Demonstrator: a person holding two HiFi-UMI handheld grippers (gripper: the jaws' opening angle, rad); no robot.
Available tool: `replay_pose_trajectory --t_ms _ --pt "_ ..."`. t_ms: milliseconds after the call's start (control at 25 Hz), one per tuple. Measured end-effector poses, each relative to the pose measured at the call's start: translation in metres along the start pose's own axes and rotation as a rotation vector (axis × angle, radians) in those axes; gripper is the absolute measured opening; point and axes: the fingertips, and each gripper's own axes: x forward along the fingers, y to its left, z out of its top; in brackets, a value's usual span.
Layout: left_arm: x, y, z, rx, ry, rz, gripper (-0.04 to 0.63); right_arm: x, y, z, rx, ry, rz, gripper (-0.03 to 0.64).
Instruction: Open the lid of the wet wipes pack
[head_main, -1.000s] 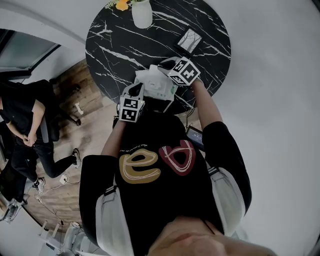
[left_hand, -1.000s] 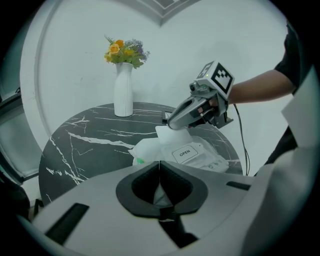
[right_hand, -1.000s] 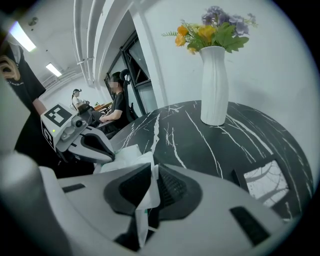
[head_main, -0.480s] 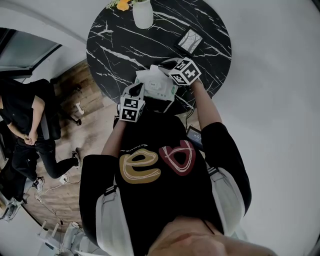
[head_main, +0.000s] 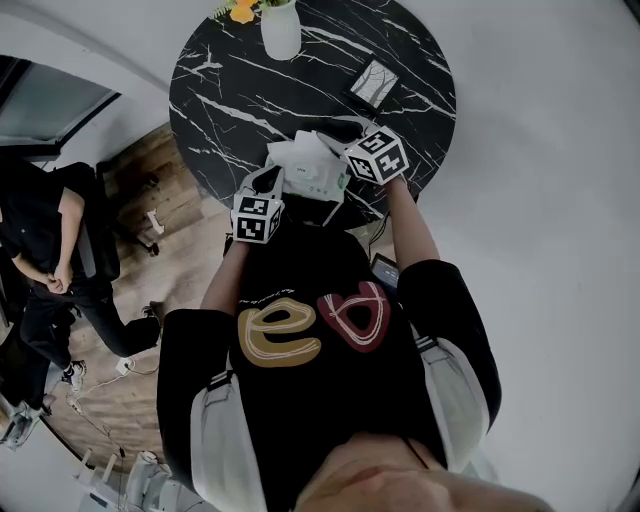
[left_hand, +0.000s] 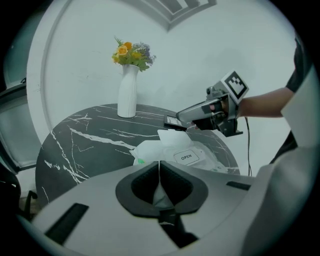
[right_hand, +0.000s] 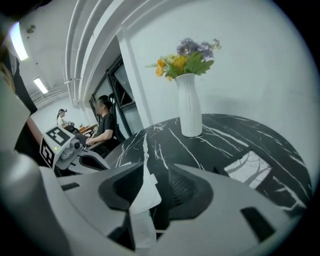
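Note:
The white wet wipes pack (head_main: 308, 165) lies at the near edge of the round black marble table (head_main: 230, 90). My left gripper (head_main: 268, 190) is shut on the pack's near edge, and white film (left_hand: 160, 187) shows between its closed jaws. The "OPEN" label (left_hand: 186, 157) faces up, with the lid flap (left_hand: 172, 137) raised behind it. My right gripper (head_main: 345, 140) hovers over the pack's far side with its jaws opening. The white flap (right_hand: 145, 192) hangs between them against the left jaw, clear of the right pad. The right gripper (left_hand: 181, 116) also shows above the pack in the left gripper view.
A white vase of flowers (head_main: 280, 28) stands at the table's far side. A flat card with a tree picture (head_main: 372, 82) lies to the right of the pack. A person in black (head_main: 50, 250) sits by the windows on the left. Cables run across the wooden floor.
My right gripper has lifted slightly, shifted to the right and rolled, still over the pack's far side. The left gripper has kept its hold on the pack.

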Motion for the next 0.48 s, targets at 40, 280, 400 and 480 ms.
replay_pose_trajectory --t_ms 40,280,400,480 --pt "-0.001 0.001 0.001 -0.005 -0.008 0.003 0.021 -0.005 0.000 0.003 0.018 -0.030 -0.013 0.147" --pt "-0.006 -0.002 0.014 -0.026 -0.084 -0.008 0.021 -0.038 0.004 0.008 0.079 -0.176 -0.153 0.164" --pt "-0.013 -0.002 0.021 -0.040 -0.123 -0.010 0.021 -0.054 0.010 0.010 0.110 -0.256 -0.242 0.164" --pt "-0.017 -0.001 0.027 -0.066 -0.159 -0.010 0.021 -0.061 0.014 0.009 0.127 -0.286 -0.287 0.164"
